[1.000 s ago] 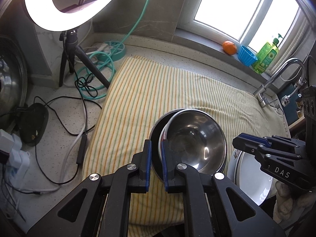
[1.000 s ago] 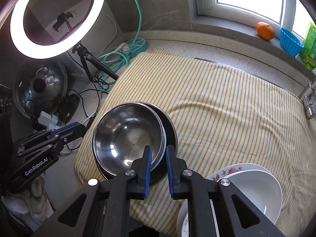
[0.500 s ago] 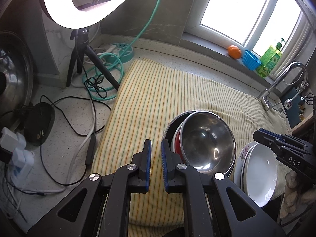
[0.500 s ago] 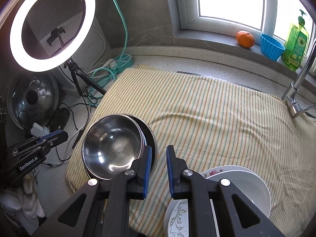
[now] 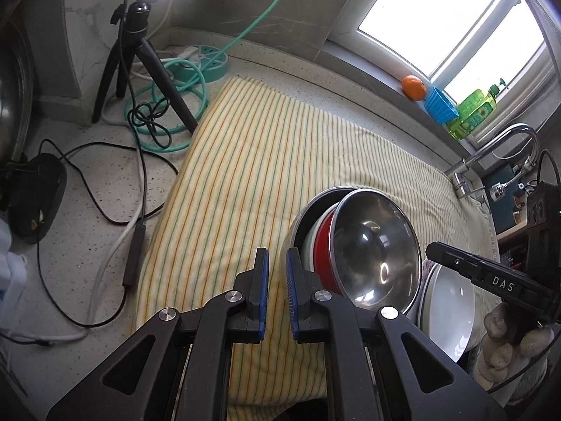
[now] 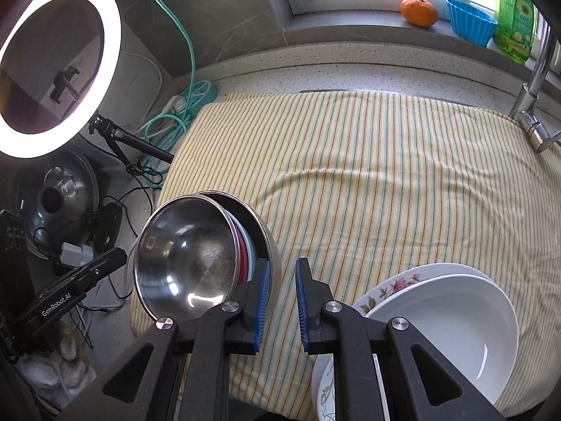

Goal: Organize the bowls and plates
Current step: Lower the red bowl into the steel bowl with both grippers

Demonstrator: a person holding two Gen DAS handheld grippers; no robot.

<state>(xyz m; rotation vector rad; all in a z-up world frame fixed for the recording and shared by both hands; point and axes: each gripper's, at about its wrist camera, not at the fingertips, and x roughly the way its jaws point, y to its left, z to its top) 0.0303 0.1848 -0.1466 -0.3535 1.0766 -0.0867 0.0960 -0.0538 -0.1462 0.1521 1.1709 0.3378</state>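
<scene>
A shiny steel bowl (image 5: pixel 375 245) sits tilted on top of a nest of bowls, with a red bowl (image 5: pixel 320 242) and a larger steel bowl (image 5: pixel 301 224) under it, on the striped cloth (image 5: pixel 266 161). The nest also shows in the right wrist view (image 6: pixel 186 256). White plates (image 6: pixel 445 315) with a flowered plate (image 6: pixel 392 284) beneath lie to its right. My left gripper (image 5: pixel 277 294) hangs empty just left of the nest, jaws a narrow gap apart. My right gripper (image 6: pixel 282 301) hangs empty between nest and plates, jaws slightly apart.
A ring light on a tripod (image 6: pixel 56 66), cables (image 5: pixel 105 210), a teal power strip (image 5: pixel 207 59) and a pot lid (image 6: pixel 56 200) crowd the left counter. A tap (image 6: pixel 536 105) stands at the right. An orange (image 6: pixel 419 10), blue cup (image 6: pixel 470 21) and soap bottle (image 6: pixel 515 17) sit on the sill.
Both grippers have let go of the bowl rims and pulled back and up from the nest. The top steel bowl now rests tilted in the nest.
</scene>
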